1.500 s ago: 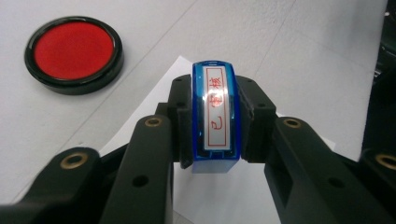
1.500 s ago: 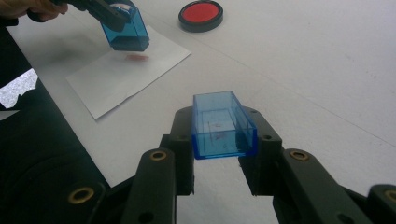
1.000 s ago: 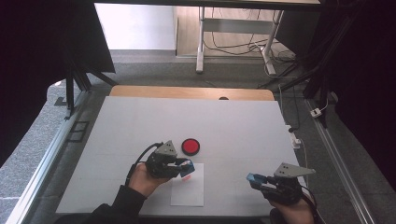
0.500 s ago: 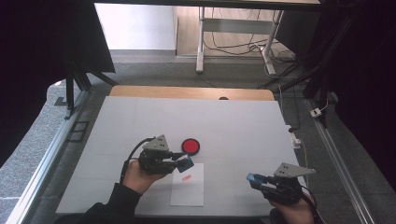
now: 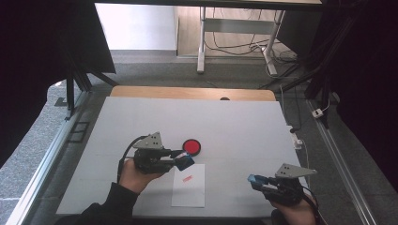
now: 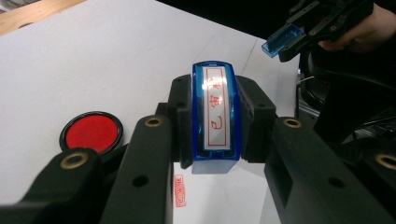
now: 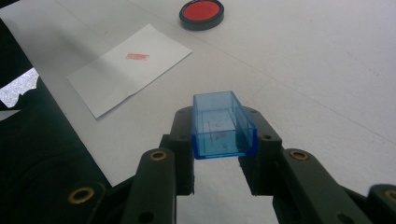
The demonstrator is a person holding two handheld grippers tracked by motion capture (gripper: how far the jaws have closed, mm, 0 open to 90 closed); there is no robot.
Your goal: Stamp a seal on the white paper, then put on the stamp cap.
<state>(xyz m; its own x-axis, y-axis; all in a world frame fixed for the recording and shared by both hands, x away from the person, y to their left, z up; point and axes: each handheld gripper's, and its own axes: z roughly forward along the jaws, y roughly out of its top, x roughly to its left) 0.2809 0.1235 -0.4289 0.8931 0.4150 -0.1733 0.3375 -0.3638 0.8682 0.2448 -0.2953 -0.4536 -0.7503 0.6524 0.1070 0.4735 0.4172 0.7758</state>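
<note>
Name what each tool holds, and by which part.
Left tool: blue stamp, gripped by its long sides. Right tool: clear blue cap, gripped by its sides.

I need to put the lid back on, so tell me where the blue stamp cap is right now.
The blue stamp cap sits clamped in the right gripper at the near right of the table, apart from the sheet of paper to its left.

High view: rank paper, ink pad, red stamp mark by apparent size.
1. Paper, clearly largest.
2. Ink pad, much smaller.
3. Stamp mark, a tiny red print on the paper.
All three lie close together on the table, so nearness to the camera hardly affects the order.
</note>
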